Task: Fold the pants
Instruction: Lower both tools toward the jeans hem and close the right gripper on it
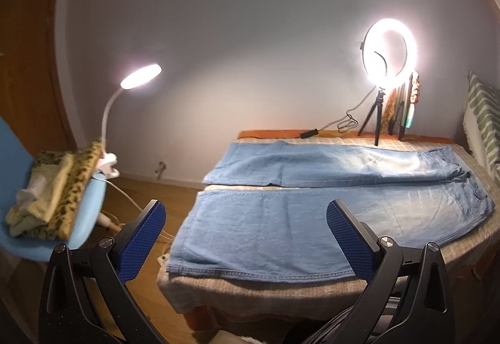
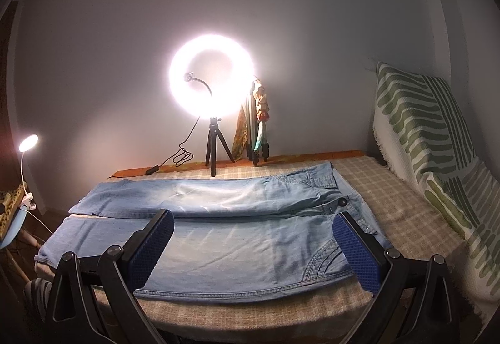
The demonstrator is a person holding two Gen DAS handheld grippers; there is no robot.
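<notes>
Light blue denim pants [image 1: 281,219] lie spread flat across the checked bed cover [image 1: 250,290], legs side by side with the hems to the left and the waist to the right. My left gripper [image 1: 245,209] hovers open above the near leg's hem end, blue pads wide apart, holding nothing. In the right wrist view the same pants [image 2: 225,237] fill the middle, waistband and button [image 2: 341,202] at the right. My right gripper [image 2: 253,220] stands open above the near leg by the hip pocket, empty.
A lit ring light on a tripod [image 2: 212,84] stands at the bed's far edge with its cable [image 2: 181,156] and hung scarves [image 2: 261,112]. A green-striped cushion [image 2: 422,137] leans at the right. Left of the bed, a blue chair [image 1: 84,219] carries clothes and a clip lamp [image 1: 140,76].
</notes>
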